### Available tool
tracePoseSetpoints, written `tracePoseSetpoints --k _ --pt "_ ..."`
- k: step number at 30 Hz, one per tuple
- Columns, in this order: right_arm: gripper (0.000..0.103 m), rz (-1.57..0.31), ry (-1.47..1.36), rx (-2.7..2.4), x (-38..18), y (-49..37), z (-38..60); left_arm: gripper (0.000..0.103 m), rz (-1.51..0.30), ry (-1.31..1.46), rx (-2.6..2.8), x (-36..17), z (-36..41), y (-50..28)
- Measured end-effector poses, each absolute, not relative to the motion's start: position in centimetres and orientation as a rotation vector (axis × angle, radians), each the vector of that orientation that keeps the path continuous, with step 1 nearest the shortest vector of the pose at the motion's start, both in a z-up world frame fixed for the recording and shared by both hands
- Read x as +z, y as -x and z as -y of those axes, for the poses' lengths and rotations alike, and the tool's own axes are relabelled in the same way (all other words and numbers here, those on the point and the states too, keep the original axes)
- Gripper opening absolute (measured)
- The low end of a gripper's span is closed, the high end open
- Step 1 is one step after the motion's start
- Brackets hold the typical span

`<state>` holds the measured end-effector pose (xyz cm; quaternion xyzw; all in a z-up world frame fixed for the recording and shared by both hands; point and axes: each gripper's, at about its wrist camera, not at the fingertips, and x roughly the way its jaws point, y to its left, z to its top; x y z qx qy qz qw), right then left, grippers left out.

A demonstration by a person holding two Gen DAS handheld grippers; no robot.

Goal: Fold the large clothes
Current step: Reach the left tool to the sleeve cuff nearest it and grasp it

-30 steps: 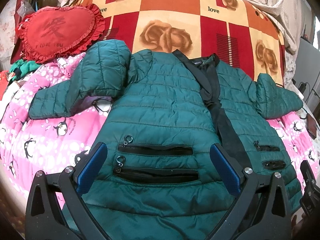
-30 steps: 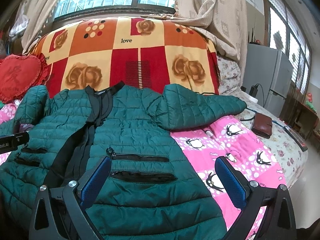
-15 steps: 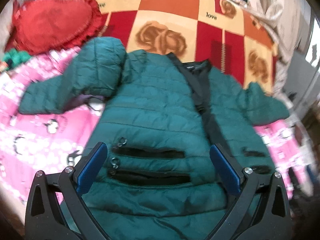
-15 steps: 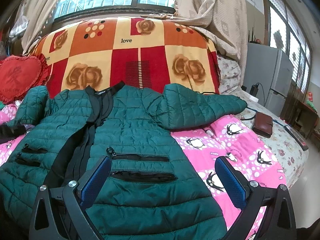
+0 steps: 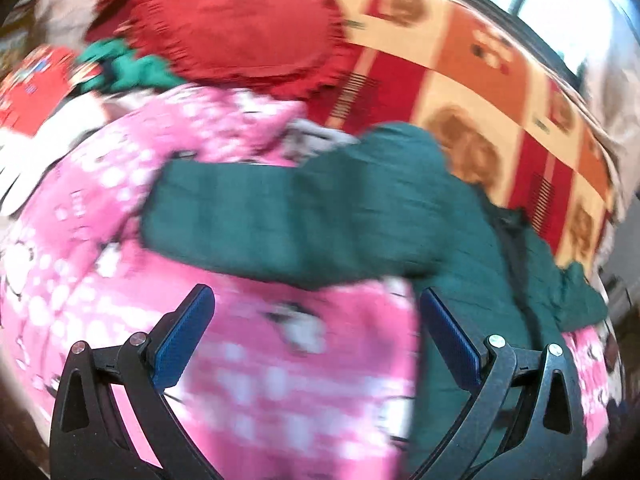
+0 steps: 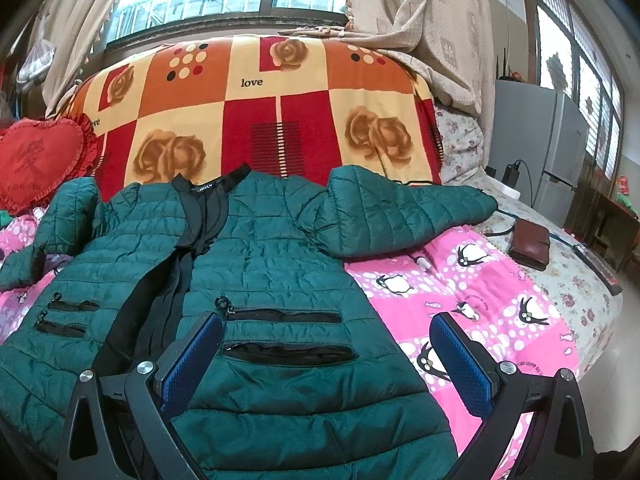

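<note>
- The left gripper [image 5: 316, 354] has its jaws wide apart and grips nothing; between the blue pads [image 5: 184, 336] lies only the pink penguin blanket [image 5: 280, 380].
- Just ahead of those jaws, and above them in the blurred left wrist view, the jacket's left sleeve [image 5: 256, 216] stretches across the blanket, its cuff ahead of the left-hand pad.
- The right gripper [image 6: 328, 364] is also spread open and empty; it hangs over the lower front of the green quilted jacket [image 6: 260, 264], with a zip pocket [image 6: 288, 350] lying between the jaws.
- The jacket lies face up and unzipped on the bed, sleeves out to either side, hem nearest both grippers, collar far ahead against the rose-patterned quilt [image 6: 256, 120].
- Beyond the right jaw, the right sleeve [image 6: 400, 216] rests on the blanket; a brown wallet [image 6: 530, 242] sits further off.
- My judgement: no fold is made yet; the step in hand is the reach for the left sleeve.
- The next move likely calls for the left jaws to go forward, close on the sleeve near the cuff (puffy fabric, so a deep bite) and carry it across the jacket's front.
- A red heart cushion [image 5: 224, 24] lies far beyond the left jaws, out of the way.
</note>
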<state>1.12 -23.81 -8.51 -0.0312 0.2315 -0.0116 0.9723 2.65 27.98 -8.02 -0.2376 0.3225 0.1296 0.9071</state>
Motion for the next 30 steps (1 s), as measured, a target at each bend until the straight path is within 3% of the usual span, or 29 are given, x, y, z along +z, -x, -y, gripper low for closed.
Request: tracePoseSetpoints --k 12,19,20,21,22,24,30 --pt "0.103 -0.516 0.065 -0.019 -9.1 -2.0 23.6 0.102 -0.733 0.753 0.354 -14.8 -39.2 -5.9" --pt "0.103 -0.53 0.073 -0.028 -9.3 -2.4 23.7 0.102 -0.809 0.621 0.446 -15.3 -38.7 -9.7" --pt "0.103 -0.533 0.074 -0.03 -9.3 -2.4 23.7 0.092 -0.811 0.595 0.467 -15.3 -38.4 -9.8" --pt "0.103 -0.535 0.077 -0.031 -9.3 -2.5 23.7 0.073 -0.799 0.576 0.489 -15.3 -38.3 -9.6" --pt "0.103 -0.537 0.08 -0.032 -9.3 -2.5 23.6 0.066 -0.788 0.575 0.489 -15.3 -38.2 -9.7" --pt "0.103 -0.539 0.089 -0.031 -9.4 -2.5 23.4 0.029 -0.763 0.584 0.478 -15.0 -38.4 -9.5" --pt "0.103 -0.532 0.094 -0.035 -9.4 -2.4 23.5 0.023 -0.601 0.621 0.531 -11.6 -39.5 -5.3"
